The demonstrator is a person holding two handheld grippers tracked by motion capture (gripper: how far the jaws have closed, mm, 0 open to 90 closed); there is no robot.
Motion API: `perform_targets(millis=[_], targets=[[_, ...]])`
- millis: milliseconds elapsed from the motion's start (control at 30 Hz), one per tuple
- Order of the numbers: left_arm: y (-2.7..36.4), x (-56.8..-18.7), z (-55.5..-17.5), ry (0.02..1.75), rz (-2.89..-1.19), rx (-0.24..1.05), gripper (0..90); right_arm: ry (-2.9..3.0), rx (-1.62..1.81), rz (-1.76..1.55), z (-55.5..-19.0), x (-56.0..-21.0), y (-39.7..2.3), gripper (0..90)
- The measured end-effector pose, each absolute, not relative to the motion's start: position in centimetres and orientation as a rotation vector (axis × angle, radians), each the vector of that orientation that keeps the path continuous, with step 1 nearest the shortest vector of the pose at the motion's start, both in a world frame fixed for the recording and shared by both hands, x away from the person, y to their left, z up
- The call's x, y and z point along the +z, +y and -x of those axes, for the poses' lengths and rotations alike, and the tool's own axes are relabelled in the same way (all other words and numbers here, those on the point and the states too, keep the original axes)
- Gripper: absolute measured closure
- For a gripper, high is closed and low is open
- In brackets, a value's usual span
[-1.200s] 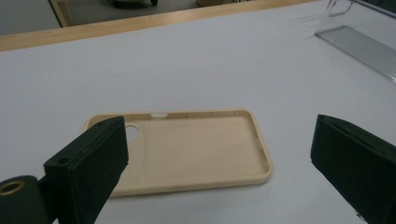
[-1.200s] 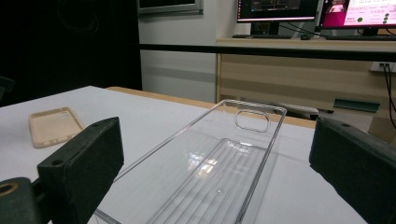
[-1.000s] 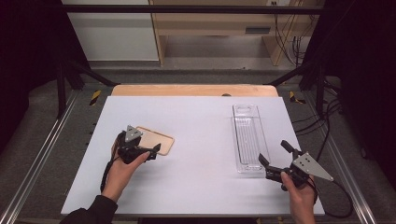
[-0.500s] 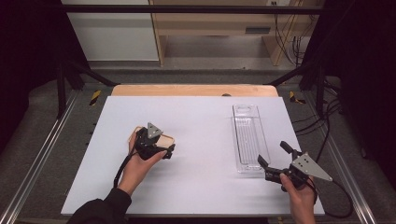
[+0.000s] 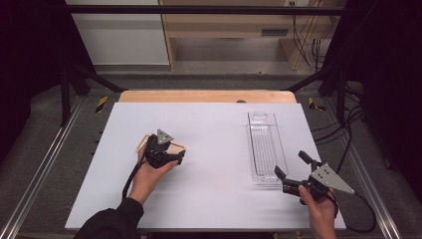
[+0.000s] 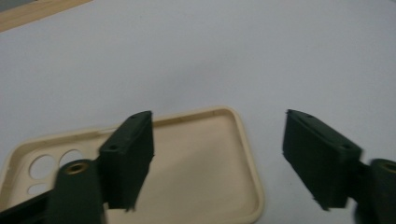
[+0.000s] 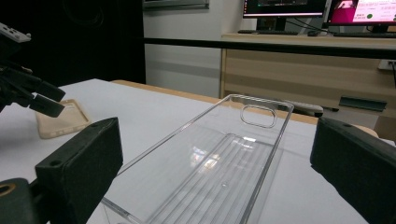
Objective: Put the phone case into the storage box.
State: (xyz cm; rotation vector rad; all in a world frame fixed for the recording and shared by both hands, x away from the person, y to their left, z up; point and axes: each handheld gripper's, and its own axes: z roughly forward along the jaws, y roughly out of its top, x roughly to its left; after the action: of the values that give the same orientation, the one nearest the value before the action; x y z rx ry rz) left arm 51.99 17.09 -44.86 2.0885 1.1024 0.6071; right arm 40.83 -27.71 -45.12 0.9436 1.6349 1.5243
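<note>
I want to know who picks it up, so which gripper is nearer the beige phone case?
Left. The left gripper is right over the phone case, jaws straddling its end; the right gripper sits far across the table by the clear tray.

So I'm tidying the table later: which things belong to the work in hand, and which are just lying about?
In use:
- beige phone case, between the left gripper's open jaws, which have just been closing
- clear plastic tray, in front of the open right gripper

Lying about:
- cables beyond the table

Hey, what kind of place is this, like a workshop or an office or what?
Probably a lab recording bench: a white table framed by metal rails, loose cables on the floor, and computer monitors on a wooden desk behind.
</note>
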Motion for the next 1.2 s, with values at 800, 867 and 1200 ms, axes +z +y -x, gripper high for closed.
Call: perform_targets(millis=[800,867,1200], targets=[[16.9,-45.9,-52.8,1.198,-2.111,0.539,90.0,1.614,1.528,-0.951,-40.9,-45.2,-27.8,3.3],[16.4,-46.3,-52.9,1.184,-2.124,0.522,90.0,1.614,1.524,-0.953,-40.9,-45.1,-27.8,3.4],[15.4,-47.0,-53.1,1.183,-2.165,0.486,90.0,1.624,1.509,-0.939,-40.8,-45.1,-27.7,3.3]])
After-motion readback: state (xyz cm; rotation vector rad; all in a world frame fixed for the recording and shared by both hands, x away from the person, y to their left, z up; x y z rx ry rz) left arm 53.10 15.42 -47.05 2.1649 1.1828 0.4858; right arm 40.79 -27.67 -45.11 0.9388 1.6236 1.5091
